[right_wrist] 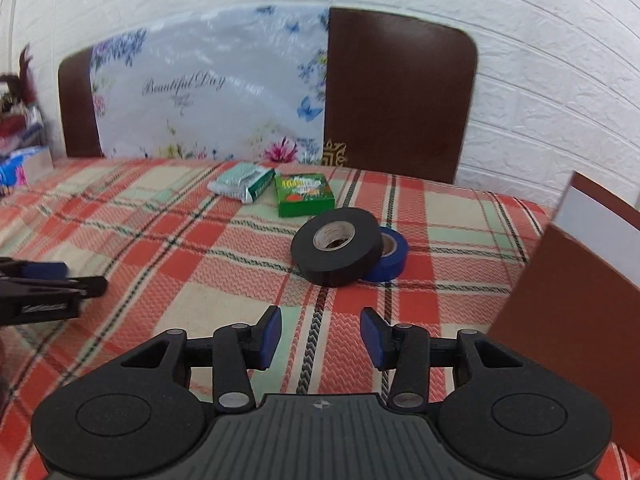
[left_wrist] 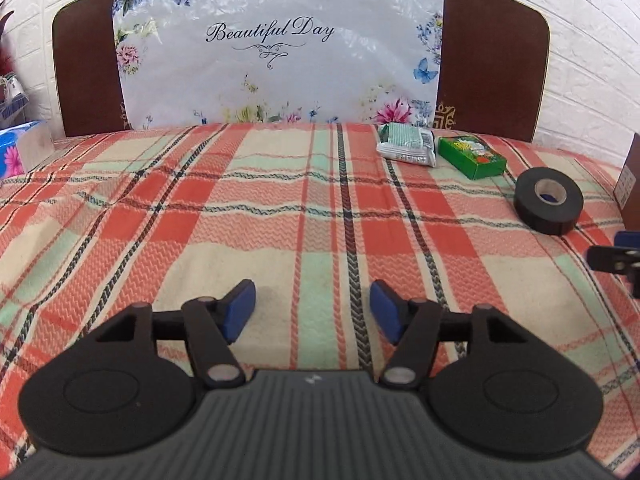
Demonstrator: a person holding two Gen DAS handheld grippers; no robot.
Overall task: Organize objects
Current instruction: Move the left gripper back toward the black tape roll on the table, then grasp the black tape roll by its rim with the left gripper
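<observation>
**Both tongs empty, tape rolls waiting by the box**

While both tongs hang over the plaid blanket (left_wrist: pixel 280 208), neither has anything in it. The left gripper (left_wrist: pixel 312 308) stands fairly wide over bare cloth; the right gripper (right_wrist: pixel 320 336) stands somewhat narrower, also with only blanket between its blue pads, and it points toward the tapes.

The things to be sorted lie toward the far right of the bed. A black tape roll (right_wrist: pixel 336 246) lies flat with a smaller blue tape roll (right_wrist: pixel 390 254) tucked against its far side, touching it. Behind them sits a green box (right_wrist: pixel 306 194), and just beside that a white and green packet (right_wrist: pixel 242 186). A brown cardboard box (right_wrist: pixel 572 304) stands at the right edge, near the tapes; I'd guess it is where they go.

To my eye the right gripper has the shorter reach. The black roll looks too broad for the present gap, so the pads would need to spread wider, or one pad go down the core and pinch the wall. Coming in from the near side keeps clear of the blue roll, which could be dragged along otherwise.

From the left camera the blue roll is almost wholly hidden behind the black one. The cardboard box's inside is out of sight, and the clutter by the bed's left edge is too blurred to name.
</observation>
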